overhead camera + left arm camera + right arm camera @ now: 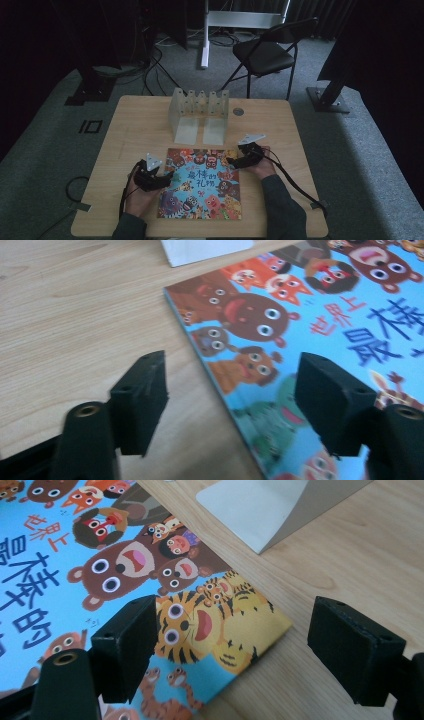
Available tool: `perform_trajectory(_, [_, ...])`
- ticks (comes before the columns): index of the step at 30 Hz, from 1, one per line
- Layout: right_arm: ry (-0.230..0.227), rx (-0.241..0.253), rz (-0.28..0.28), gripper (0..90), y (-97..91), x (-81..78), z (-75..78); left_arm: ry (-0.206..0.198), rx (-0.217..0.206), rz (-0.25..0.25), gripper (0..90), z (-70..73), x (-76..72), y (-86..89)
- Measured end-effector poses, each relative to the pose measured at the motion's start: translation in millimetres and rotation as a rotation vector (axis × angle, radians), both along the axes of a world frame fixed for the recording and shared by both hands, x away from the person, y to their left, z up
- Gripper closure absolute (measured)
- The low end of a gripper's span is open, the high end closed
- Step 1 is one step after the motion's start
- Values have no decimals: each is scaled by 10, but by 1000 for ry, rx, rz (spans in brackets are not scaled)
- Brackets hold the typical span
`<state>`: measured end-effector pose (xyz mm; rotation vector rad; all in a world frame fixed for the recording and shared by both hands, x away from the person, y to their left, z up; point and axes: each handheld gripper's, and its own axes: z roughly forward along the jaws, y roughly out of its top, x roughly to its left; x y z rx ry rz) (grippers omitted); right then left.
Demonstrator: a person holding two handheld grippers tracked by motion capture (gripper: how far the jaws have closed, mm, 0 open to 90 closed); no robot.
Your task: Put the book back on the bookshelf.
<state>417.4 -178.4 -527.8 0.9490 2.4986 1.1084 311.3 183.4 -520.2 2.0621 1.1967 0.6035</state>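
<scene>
The left hand-held gripper (167,176) and right hand-held gripper (231,162) flank the book (202,184), which lies flat at lower centre on the desk (135,125). Both stand open and empty, each straddling a book edge. Judged step: grasping; next, closing squarely on both edges.

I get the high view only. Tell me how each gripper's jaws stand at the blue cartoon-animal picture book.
Observer: The left gripper is open, straddling the edge of the blue cartoon-animal picture book. One jaw is over the cover and one over the light wooden table.
Operator: Now the right one.
Observer: The right gripper is open too, with the book's tiger corner between its jaws and neither pad pressing on it.
Operator: Report what lies beyond that corner.
Observer: The flat foot of the translucent plastic rack, with bare wood between it and the book.
</scene>
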Motion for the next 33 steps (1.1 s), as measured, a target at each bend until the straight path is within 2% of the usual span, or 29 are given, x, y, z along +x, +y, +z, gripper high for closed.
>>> perform_trajectory(4, [32, 15, 4, 198, 21, 69, -70, 6, -3, -61, 184, 5, -121, -114])
perform_trajectory(6, [37, 14, 7, 198, 30, 87, -86, 0, 11, -90, 158, -1, -183, -168])
perform_trajectory(11, [57, 33, 12, 198, 43, 130, -112, 9, 23, -157, 139, -33, -343, -313])
perform_trajectory(13, [60, 37, 17, 199, 51, 143, -128, 8, 43, -185, 122, -48, -416, -376])
perform_trajectory(16, [71, 49, 12, 199, 61, 151, -145, 28, 42, -231, 106, -63, -494, -451])
perform_trajectory(19, [83, 70, 9, 200, 53, 155, -137, 19, 48, -255, 95, -74, -554, -510])
perform_trajectory(20, [88, 78, 9, 206, 46, 158, -125, 17, 48, -280, 95, -77, -596, -549])
perform_trajectory(24, [116, 112, 2, 213, 11, 171, -107, 6, 56, -325, 79, -78, -696, -629])
perform_trajectory(26, [114, 127, 4, 217, -7, 172, -98, -1, 57, -347, 72, -83, -753, -674])
perform_trajectory(28, [119, 143, 4, 218, -25, 167, -72, 8, 52, -377, 45, -82, -805, -723])
perform_trajectory(33, [116, 196, 8, 218, -65, 161, 35, -15, 87, -417, 17, -100, -900, -857])
